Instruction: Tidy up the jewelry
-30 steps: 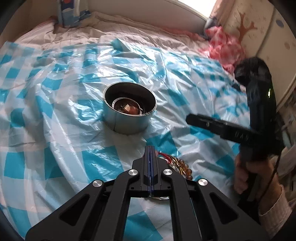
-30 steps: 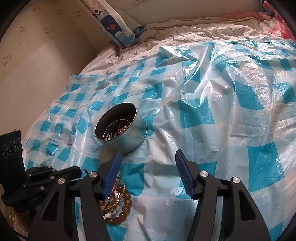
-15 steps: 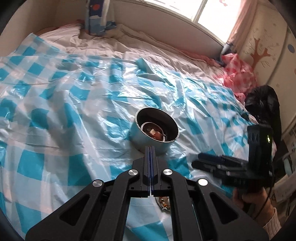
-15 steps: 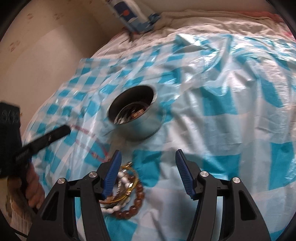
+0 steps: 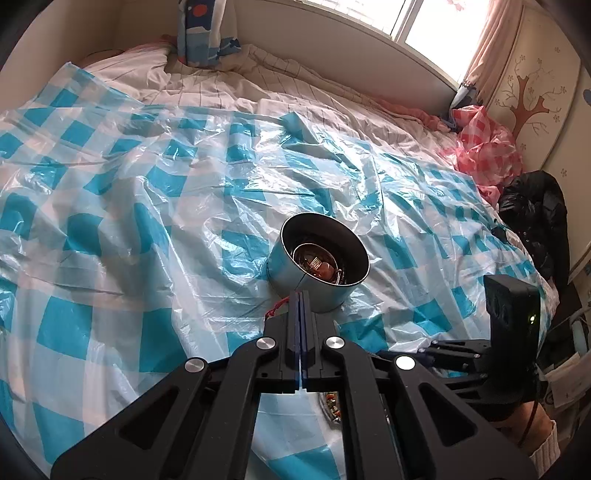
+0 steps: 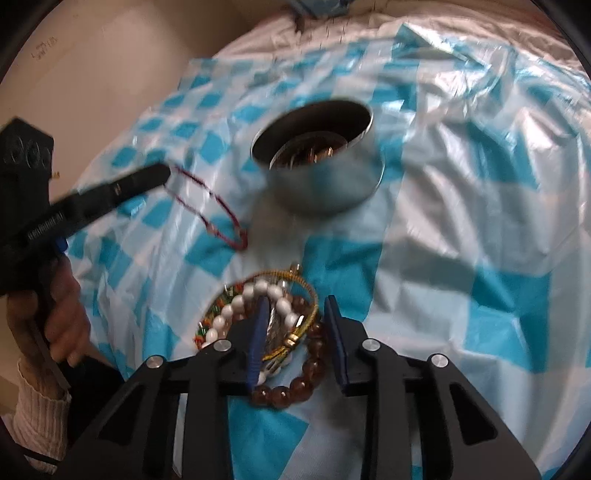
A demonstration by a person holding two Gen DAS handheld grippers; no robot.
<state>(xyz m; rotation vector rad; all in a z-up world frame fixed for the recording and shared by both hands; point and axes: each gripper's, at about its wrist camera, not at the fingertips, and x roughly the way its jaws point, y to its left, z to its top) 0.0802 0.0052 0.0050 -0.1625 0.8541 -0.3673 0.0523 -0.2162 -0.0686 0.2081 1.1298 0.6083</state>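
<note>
A round metal tin [image 5: 325, 264] holding several jewelry pieces stands on the blue-checked plastic sheet [image 5: 147, 221]; it also shows in the right wrist view [image 6: 321, 162]. My left gripper [image 5: 300, 306] is shut on a thin red cord necklace [image 6: 210, 210], which hangs from its tip [image 6: 162, 173] beside the tin. My right gripper [image 6: 295, 314] is open, low over a pile of bracelets: white beads [image 6: 236, 306], brown beads [image 6: 295, 384] and a gold bangle [image 6: 306, 288].
The sheet covers a bed with a striped quilt [image 5: 295, 85]. A blue pillow [image 5: 203, 29] leans at the headboard. Pink checked cloth [image 5: 484, 144] and a black bag [image 5: 535, 214] lie at the right edge. A wall [image 6: 92, 74] runs along the left.
My left gripper has risen and drawn the red cord off the pile toward the tin. My right gripper has come down closer over the bracelets.
</note>
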